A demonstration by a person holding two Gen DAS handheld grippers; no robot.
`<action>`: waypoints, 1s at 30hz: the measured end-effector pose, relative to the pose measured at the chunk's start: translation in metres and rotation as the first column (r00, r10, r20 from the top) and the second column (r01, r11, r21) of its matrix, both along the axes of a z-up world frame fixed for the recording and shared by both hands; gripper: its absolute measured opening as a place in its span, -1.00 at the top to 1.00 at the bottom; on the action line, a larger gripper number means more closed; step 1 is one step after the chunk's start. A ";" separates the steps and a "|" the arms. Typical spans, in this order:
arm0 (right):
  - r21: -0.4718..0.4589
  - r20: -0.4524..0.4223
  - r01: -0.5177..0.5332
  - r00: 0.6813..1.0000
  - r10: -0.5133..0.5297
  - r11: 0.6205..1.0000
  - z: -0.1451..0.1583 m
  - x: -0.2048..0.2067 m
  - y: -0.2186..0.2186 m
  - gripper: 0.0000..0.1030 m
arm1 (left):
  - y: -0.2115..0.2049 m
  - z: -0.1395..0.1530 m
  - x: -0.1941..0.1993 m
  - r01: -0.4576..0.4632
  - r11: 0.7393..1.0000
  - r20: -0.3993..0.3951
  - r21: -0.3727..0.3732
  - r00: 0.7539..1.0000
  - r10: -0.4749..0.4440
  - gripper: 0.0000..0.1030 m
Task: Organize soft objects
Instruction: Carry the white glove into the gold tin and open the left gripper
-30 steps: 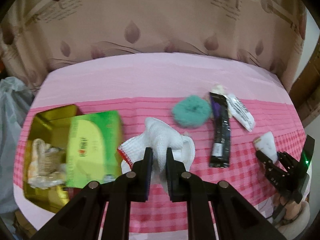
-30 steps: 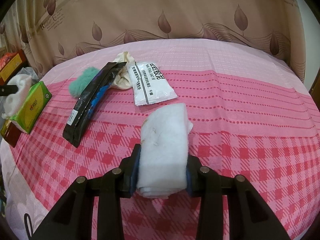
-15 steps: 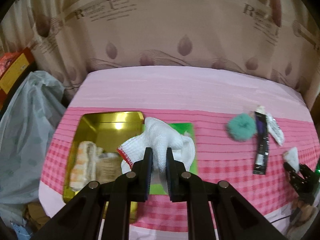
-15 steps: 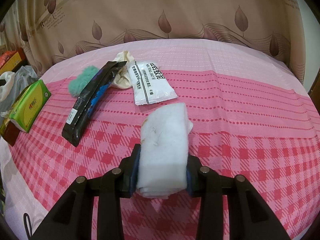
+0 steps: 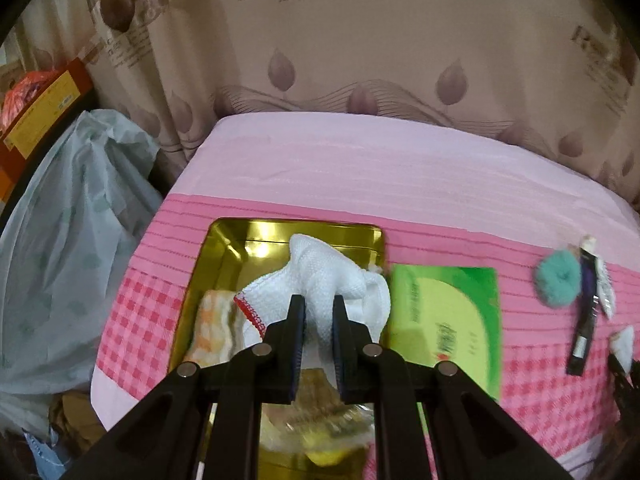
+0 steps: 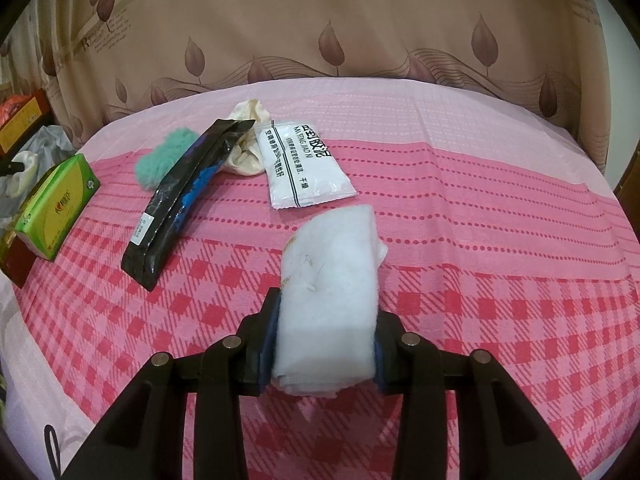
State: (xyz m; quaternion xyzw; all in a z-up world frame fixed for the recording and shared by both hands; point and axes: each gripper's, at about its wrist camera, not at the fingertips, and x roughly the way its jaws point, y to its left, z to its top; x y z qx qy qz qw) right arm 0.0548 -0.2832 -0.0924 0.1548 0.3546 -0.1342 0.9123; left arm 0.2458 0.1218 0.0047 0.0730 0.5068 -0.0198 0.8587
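Observation:
My left gripper (image 5: 319,308) is shut on a white knitted glove (image 5: 320,280) with a red cuff edge and holds it above the gold tin (image 5: 256,236). The tin holds an orange checked cloth (image 5: 210,328) and other soft items. My right gripper (image 6: 325,320) is shut on a folded white cloth (image 6: 330,268) just above the pink checked tablecloth. A teal fluffy ball (image 6: 160,158) (image 5: 558,282), a cream cloth (image 6: 246,152), a black packet (image 6: 188,196) and a white sachet (image 6: 306,168) lie on the table.
A green tissue pack (image 5: 444,316) (image 6: 56,206) lies right of the tin. A pale plastic bag (image 5: 68,240) sits beyond the table's left edge. A brown leaf-print curtain (image 6: 320,20) hangs behind the table. A red box (image 5: 36,120) stands far left.
My left gripper has carried the glove left, from the table's middle, past the tissue pack, to above the gold tin. My right gripper has kept still, holding the white cloth.

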 end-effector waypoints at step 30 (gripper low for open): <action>-0.033 -0.015 -0.001 1.000 0.000 0.999 -0.002 0.003 0.006 0.23 | 0.023 -0.045 0.046 -0.048 0.998 -0.088 0.034 0.995 0.051 0.24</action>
